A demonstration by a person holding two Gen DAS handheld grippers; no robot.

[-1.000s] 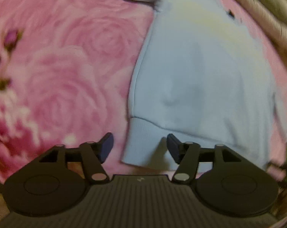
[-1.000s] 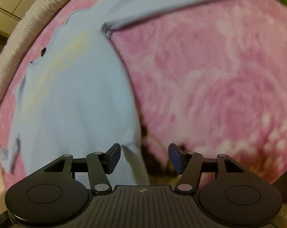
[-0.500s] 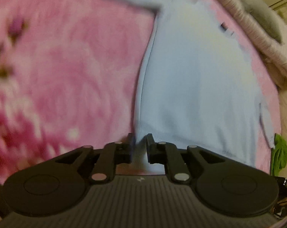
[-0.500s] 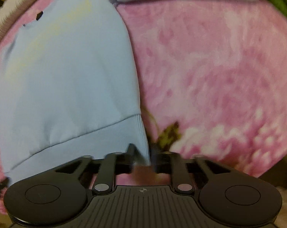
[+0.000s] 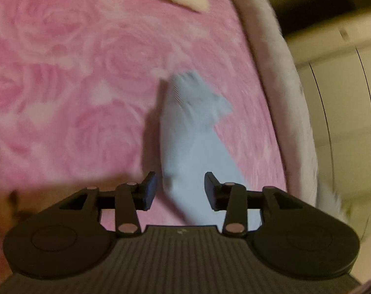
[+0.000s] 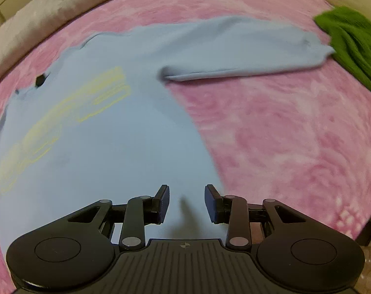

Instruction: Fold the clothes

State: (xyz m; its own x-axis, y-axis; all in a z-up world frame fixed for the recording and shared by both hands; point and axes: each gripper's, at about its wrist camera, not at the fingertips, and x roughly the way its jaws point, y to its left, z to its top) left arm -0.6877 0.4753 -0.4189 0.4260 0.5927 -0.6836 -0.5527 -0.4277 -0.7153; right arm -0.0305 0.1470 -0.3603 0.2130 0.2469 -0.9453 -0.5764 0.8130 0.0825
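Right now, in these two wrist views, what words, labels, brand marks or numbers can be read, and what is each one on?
Yellow outlined print across the chest of the light blue sweatshirt: block shapes like letters, too blurred and skewed to read.
Small black tag near the sweatshirt's neckline: too small to read.
Small pale mark on the right gripper's body: a symbol, no text.
Small pale mark on the left gripper's body: too small to read.
No readable text anywhere.

The sweatshirt (image 6: 107, 147) runs off the left edge (hem hidden behind the gripper body).
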